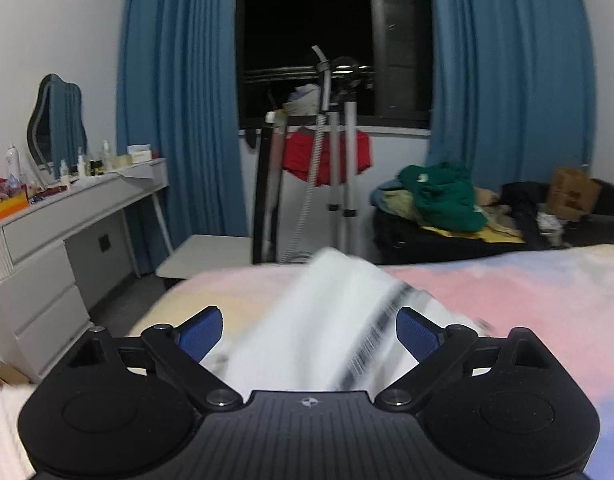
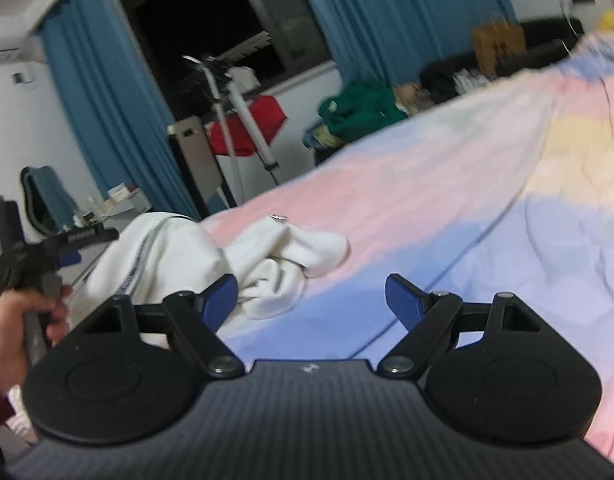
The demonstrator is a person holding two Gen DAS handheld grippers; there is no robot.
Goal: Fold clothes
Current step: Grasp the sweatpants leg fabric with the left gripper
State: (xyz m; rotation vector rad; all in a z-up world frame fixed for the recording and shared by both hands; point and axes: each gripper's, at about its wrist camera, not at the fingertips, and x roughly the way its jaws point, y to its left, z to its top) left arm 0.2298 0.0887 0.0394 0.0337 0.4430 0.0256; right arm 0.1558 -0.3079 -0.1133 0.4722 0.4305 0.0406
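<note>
Garment folding on a pastel bedspread [image 1: 507,292]: from the left wrist, the left gripper [image 1: 309,330] stands wide, empty, with a blurred white garment [image 1: 319,320] rising between its blue pads, apparently untouched. It should find a clean hem before closing. From the right wrist, the right gripper [image 2: 311,298] tilts, spread and holding nothing, while the crumpled garment [image 2: 267,268] lies near the bed's left edge beside the person's hand [image 2: 23,320] gripping the other tool.
</note>
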